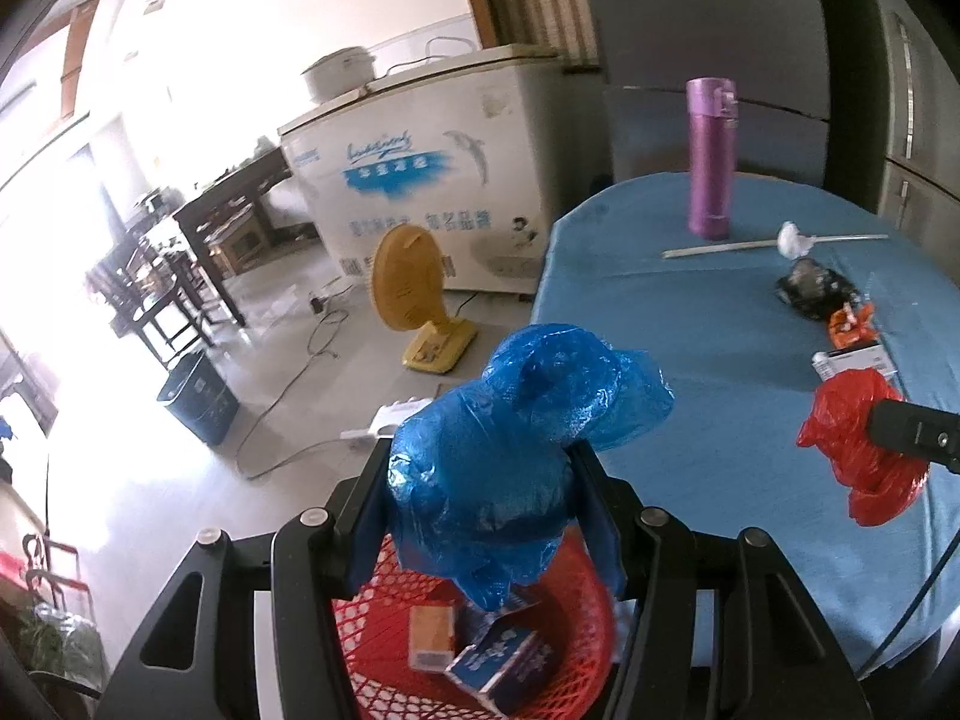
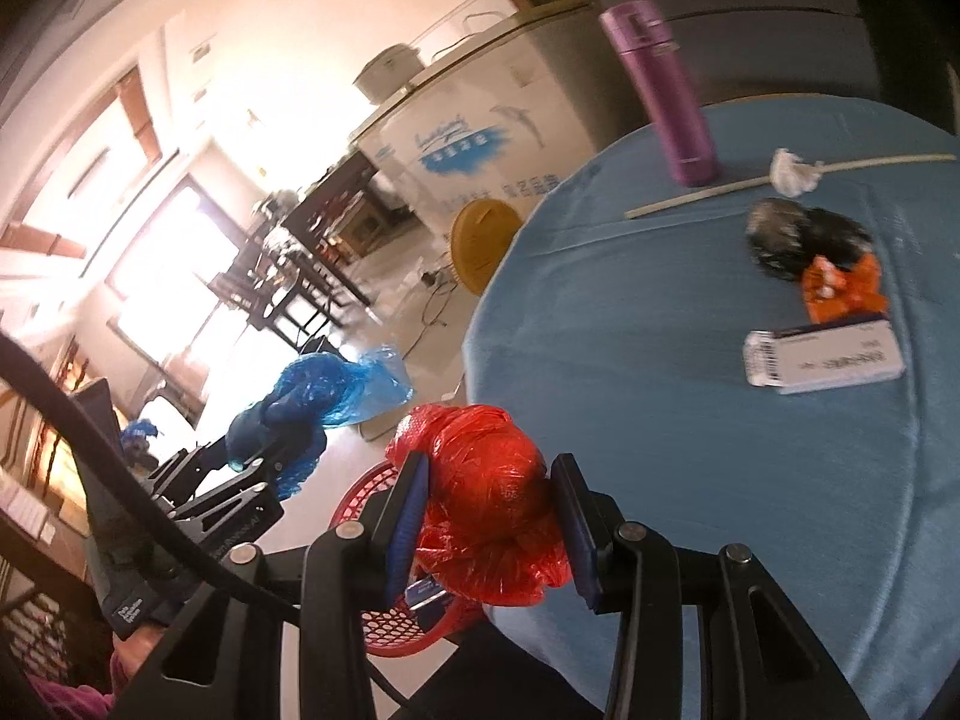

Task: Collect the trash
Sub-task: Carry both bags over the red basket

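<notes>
My left gripper point(image 1: 480, 480) is shut on a crumpled blue plastic bag point(image 1: 516, 444) and holds it right above a red mesh basket point(image 1: 372, 636) with a few small cartons in it. My right gripper point(image 2: 489, 498) is shut on a crumpled red plastic bag point(image 2: 480, 504) at the near left edge of the blue table point(image 2: 690, 420), above the basket's rim point(image 2: 366, 486). The red bag point(image 1: 852, 450) and the blue bag point(image 2: 324, 390) each show in the other wrist view. More trash lies on the table: a black wrapper point(image 2: 798, 234), an orange wrapper point(image 2: 840, 288), a white box point(image 2: 822, 360), a white paper wad point(image 2: 792, 171).
A purple flask point(image 1: 711, 162) stands at the table's far side beside a long pale stick point(image 1: 720, 248). On the floor left of the table are a yellow fan point(image 1: 414, 294), cables, a blue bin point(image 1: 198, 399) and a white chest freezer point(image 1: 420, 180).
</notes>
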A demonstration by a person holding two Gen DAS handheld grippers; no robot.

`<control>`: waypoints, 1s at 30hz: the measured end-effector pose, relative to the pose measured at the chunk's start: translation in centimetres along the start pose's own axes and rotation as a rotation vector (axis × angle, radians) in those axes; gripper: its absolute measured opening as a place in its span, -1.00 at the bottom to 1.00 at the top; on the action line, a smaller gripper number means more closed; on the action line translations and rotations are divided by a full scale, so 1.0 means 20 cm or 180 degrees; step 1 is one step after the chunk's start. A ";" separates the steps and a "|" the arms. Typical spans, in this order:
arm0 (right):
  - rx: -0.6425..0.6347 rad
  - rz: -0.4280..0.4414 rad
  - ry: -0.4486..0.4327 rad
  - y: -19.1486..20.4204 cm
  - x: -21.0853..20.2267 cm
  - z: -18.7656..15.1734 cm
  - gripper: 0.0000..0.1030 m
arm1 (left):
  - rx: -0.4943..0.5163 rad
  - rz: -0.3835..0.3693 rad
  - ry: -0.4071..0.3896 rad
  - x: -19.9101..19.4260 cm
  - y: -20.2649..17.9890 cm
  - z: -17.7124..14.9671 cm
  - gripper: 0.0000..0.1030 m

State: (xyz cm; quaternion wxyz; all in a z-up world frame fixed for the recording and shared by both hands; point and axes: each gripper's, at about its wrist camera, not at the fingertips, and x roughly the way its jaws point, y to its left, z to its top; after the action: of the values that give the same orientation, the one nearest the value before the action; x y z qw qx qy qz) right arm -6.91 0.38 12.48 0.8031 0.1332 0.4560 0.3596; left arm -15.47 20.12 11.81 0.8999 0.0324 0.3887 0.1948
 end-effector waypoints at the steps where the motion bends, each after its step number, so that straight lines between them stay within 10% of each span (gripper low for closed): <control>1: -0.0022 0.0012 0.0021 0.02 0.02 0.00 -0.13 | -0.0018 0.0023 0.0017 0.01 0.02 -0.01 0.13; 30: -0.0446 0.0288 0.0603 0.34 0.47 -0.04 -0.13 | -0.0201 0.0435 0.0484 0.19 0.34 -0.22 0.13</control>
State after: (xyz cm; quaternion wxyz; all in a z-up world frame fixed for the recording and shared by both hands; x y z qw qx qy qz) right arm -7.53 11.74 9.75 0.7467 0.0627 0.4971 0.4374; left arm -18.49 27.48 7.52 0.8531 0.0157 0.4464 0.2697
